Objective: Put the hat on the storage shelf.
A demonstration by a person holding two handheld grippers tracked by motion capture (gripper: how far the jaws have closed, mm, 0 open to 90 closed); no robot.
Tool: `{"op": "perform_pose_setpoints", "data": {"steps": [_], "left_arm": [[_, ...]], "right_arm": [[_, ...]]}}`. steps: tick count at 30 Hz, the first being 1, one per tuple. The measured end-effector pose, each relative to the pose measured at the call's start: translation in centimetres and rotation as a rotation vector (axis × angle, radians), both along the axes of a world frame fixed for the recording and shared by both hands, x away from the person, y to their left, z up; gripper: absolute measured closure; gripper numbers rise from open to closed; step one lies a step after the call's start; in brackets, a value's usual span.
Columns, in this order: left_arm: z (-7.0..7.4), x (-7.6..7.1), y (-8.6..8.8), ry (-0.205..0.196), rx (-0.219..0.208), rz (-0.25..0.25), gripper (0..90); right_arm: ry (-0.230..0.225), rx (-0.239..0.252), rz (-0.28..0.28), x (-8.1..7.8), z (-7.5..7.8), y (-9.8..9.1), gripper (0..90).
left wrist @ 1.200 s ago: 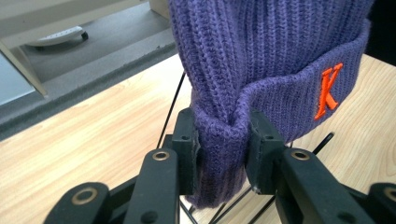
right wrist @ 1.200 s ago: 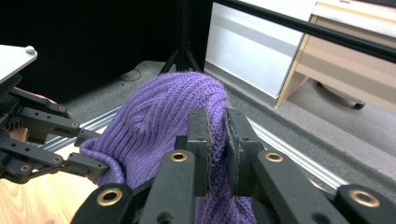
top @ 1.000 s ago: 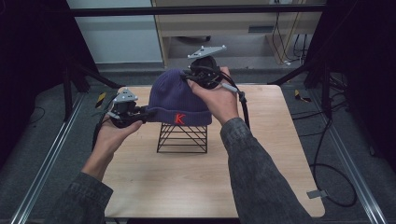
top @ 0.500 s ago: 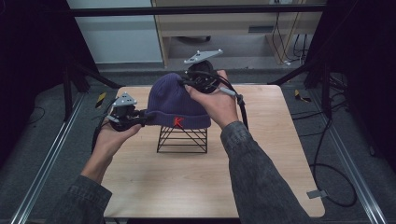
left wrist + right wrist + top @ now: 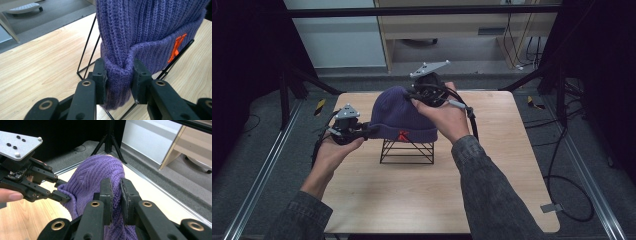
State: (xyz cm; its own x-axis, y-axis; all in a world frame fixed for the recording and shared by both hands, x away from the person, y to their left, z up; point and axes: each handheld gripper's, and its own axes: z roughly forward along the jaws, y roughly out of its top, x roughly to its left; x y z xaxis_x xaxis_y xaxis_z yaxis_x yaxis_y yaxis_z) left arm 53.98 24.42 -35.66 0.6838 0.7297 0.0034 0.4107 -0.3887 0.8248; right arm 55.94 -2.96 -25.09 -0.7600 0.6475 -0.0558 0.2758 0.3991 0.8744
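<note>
A wooden table [image 5: 422, 200] is filling the middle of the high view. A purple hat [image 5: 402, 117] is sitting on a black wire stand [image 5: 407, 151] at its center. The left gripper [image 5: 362, 131] is pinching the hat's folded edge. The right gripper [image 5: 414, 95] is pinching the hat's top.

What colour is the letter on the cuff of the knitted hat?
Orange-red, a letter K on the purple hat. The left gripper view shows it best.
</note>
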Motion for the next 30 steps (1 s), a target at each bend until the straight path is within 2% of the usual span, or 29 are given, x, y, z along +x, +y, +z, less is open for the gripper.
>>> {"op": "perform_pose_setpoints", "data": {"steps": [8, 30], "left_arm": [[-0.8, 0.0, 0.0, 0.011, 0.014, -0.005, 68.4], [-2.9, -0.3, 0.3, 0.038, 0.014, -0.004, 68.5]], "right_arm": [[0.022, -0.008, 0.005, 0.1, -0.9, 0.0, 81.1], [0.064, -0.023, 0.033, -0.3, -2.8, 0.3, 81.1]]}}
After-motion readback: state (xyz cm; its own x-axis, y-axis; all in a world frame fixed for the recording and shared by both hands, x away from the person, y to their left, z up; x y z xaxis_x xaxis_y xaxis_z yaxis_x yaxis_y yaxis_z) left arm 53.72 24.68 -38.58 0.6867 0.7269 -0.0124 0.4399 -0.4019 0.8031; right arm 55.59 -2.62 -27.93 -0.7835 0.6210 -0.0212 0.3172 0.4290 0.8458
